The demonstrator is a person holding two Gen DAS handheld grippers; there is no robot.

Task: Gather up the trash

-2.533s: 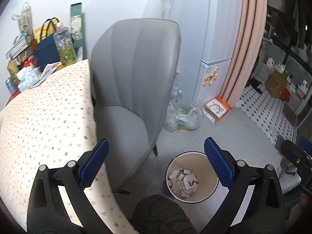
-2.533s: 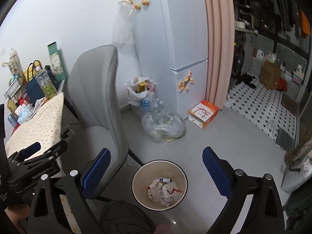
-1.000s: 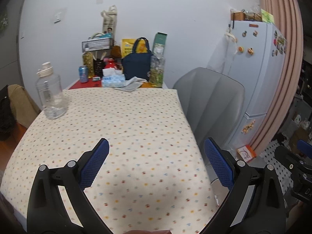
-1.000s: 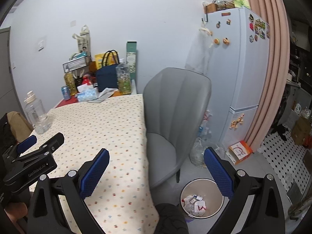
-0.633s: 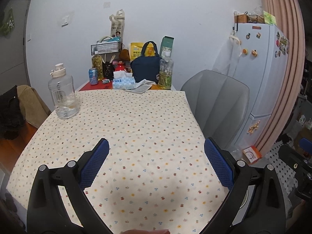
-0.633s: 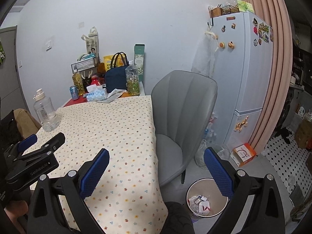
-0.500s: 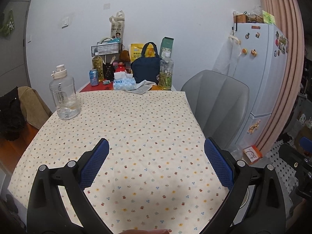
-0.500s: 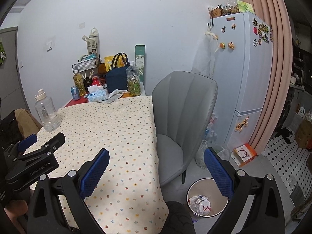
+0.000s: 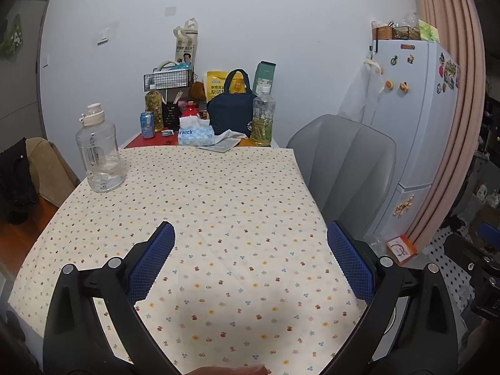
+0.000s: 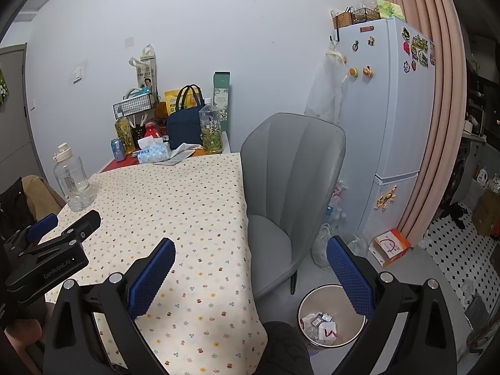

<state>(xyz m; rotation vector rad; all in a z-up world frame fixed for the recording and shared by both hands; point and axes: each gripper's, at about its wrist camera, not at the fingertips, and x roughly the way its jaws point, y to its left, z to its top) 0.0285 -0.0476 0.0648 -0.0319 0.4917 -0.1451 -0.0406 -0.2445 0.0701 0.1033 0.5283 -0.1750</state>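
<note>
My left gripper (image 9: 250,259) is open and empty above the near part of the table's dotted cloth (image 9: 203,206). My right gripper (image 10: 250,268) is open and empty, over the table's right edge and the grey chair (image 10: 290,193). A round bin (image 10: 331,322) stands on the floor at the lower right of the right wrist view, with crumpled paper trash (image 10: 318,328) inside. The left gripper also shows in the right wrist view (image 10: 50,240), at the left. No loose trash shows on the cloth.
A big clear water jug (image 9: 100,153) stands at the table's left. At the far end are a tissue pack (image 9: 195,134), a blue bag (image 9: 232,112), bottles (image 9: 264,118) and a can (image 9: 147,125). A fridge (image 10: 384,125), pink curtain and a box (image 10: 390,247) are on the right.
Both views have swung up from the bin and floor to the table and back wall. In the last half second they have barely shifted. Both grippers have stayed open.
</note>
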